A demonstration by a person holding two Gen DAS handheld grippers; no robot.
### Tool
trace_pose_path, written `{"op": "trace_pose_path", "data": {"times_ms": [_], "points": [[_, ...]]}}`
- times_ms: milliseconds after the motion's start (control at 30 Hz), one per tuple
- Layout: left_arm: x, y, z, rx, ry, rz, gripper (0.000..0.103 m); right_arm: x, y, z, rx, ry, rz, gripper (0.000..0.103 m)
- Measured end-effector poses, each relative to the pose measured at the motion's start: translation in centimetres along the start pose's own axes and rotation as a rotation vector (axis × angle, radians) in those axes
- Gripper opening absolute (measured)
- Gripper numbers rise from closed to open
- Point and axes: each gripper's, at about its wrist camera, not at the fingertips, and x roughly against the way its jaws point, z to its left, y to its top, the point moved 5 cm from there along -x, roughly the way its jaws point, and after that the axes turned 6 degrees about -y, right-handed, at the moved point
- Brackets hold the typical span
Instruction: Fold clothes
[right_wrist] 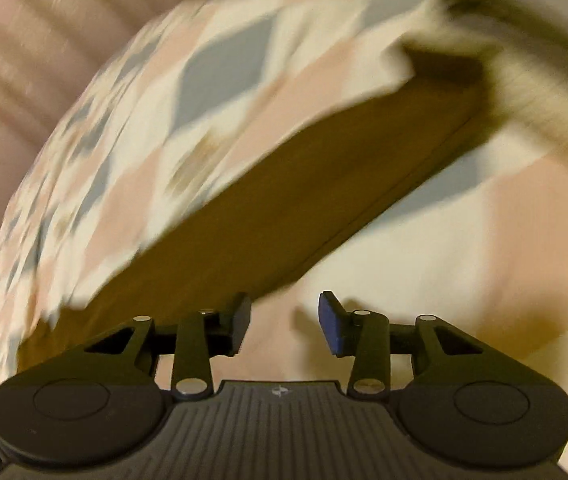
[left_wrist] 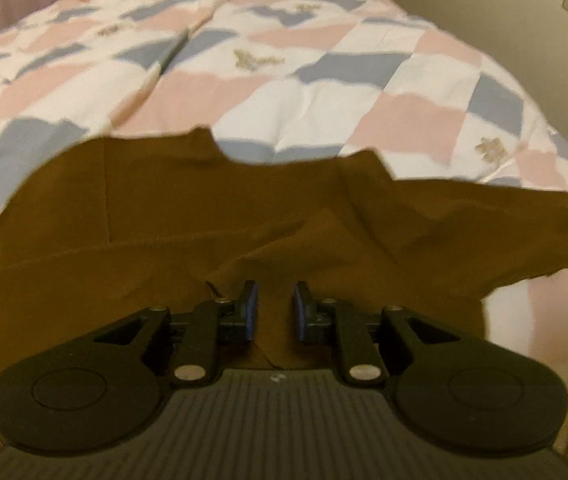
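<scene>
A brown garment (left_wrist: 203, 216) lies spread on a bed covered by a pink, blue and white patchwork quilt (left_wrist: 284, 60). My left gripper (left_wrist: 275, 308) is just over the garment's near part, jaws a little apart, with brown cloth showing between the pads; whether the pads grip it I cannot tell. In the blurred right wrist view the brown garment (right_wrist: 304, 184) runs as a long band from lower left to upper right. My right gripper (right_wrist: 284, 320) is open and empty over the quilt (right_wrist: 424, 260), beside the garment's near edge.
A pale wall (left_wrist: 524, 20) rises at the bed's right side. Pinkish curtains (right_wrist: 23, 60) hang behind the bed on the left. The quilt stretches beyond the garment.
</scene>
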Motion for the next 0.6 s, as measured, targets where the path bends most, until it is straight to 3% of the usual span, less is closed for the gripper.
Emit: {"op": "trace_pose_path", "data": {"times_ms": [167,267,400,500,533,567,600], "points": [[2.9,-0.4,-2.0,0.051,-0.005,-0.023,0.018,1.6,5.4,-6.9,-0.100,-0.092,-0.173,0.049],[3.8,-0.8,-3.0,0.083,-0.009,-0.015,0.021,0.6,7.2,-8.4,-0.080,-0.159,-0.232,0.049],[3.4,-1.8,-3.2,0.130,-0.006,0.025,0.021,-0.8,8.8,-9.1,0.009,-0.259,-0.265,0.050],[3.5,-2.2,-3.0,0.178,-0.017,0.042,0.021,-2.0,9.0,-8.7,0.059,-0.245,-0.260,0.051],[3.7,-2.3,-2.8,0.190,-0.017,0.046,0.021,-2.3,9.0,-8.5,0.077,-0.247,-0.257,0.047],[4.0,-2.3,-2.6,0.200,-0.016,0.048,0.021,-2.5,8.9,-8.3,0.095,-0.255,-0.249,0.021],[4.5,-2.3,-2.4,0.202,-0.011,0.045,0.021,-2.7,8.9,-8.1,0.113,-0.263,-0.242,0.005]]}}
